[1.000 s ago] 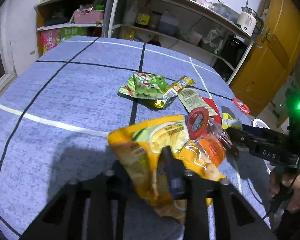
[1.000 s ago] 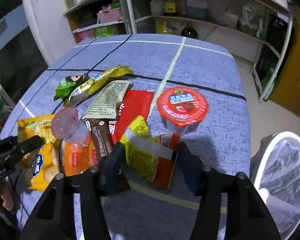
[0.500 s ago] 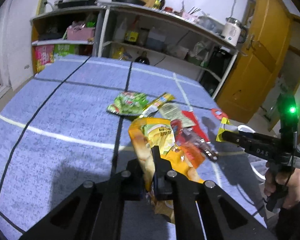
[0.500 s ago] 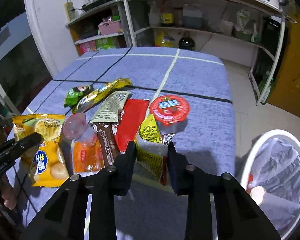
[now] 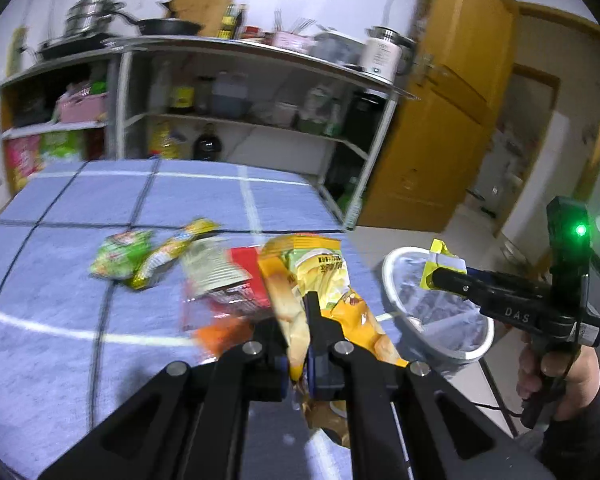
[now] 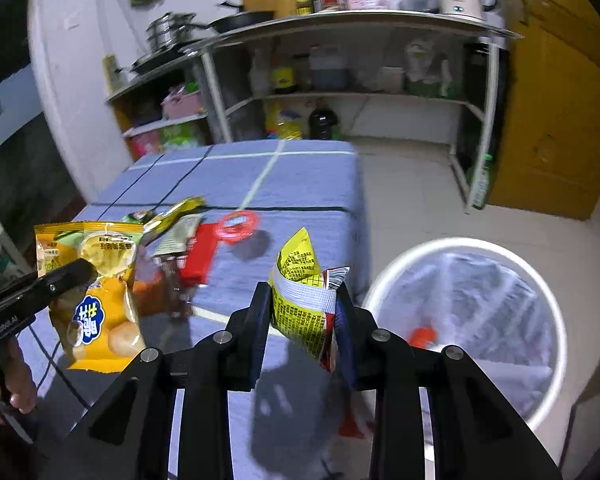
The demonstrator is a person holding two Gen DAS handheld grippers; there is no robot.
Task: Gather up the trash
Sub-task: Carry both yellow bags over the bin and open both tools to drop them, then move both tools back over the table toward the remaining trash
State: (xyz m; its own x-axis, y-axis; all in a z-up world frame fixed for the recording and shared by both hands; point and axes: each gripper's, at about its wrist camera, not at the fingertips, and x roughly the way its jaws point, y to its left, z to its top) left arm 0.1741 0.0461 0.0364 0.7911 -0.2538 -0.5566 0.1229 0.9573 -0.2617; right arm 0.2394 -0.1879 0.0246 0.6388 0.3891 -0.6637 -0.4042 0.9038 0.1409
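**Both grippers have a wrapper, bin is right there**

The left gripper [image 5: 298, 336] is squeezed tight on a big orange snack bag [image 5: 320, 280], fingers pinching the middle of it so the bag stands up between them, lifted off the table. From the right wrist camera you can see the same orange bag [image 6: 96, 280] hanging in the air at the left edge of the frame, with the left gripper [image 6: 78, 274] clamped across it.

The right gripper [image 6: 302, 312] is closed on a crumpled yellow wrapper [image 6: 300, 300] with red on its lower side. It's gripped from both sides, and the wrapper sticks up above the fingers. In the left wrist view that yellow wrapper [image 5: 440, 266] sits at the tip of the right gripper [image 5: 436, 276], over the near rim of the white bin [image 5: 392, 288].

The bin [image 6: 552, 320] stands on the floor just beside the table's right edge, lined with a clear bag, and there's something small and red-orange at the bottom; too blurry to say what.

Still on the blue checked table [image 5: 80, 208]: a green packet [image 5: 120, 252], a long yellow wrapper [image 5: 172, 250] touching it, a pale printed wrapper [image 5: 210, 268], a red packet [image 6: 200, 254] and a red-lidded cup [image 6: 238, 226]. They're bunched together near the middle; the left view is pretty smeared there.
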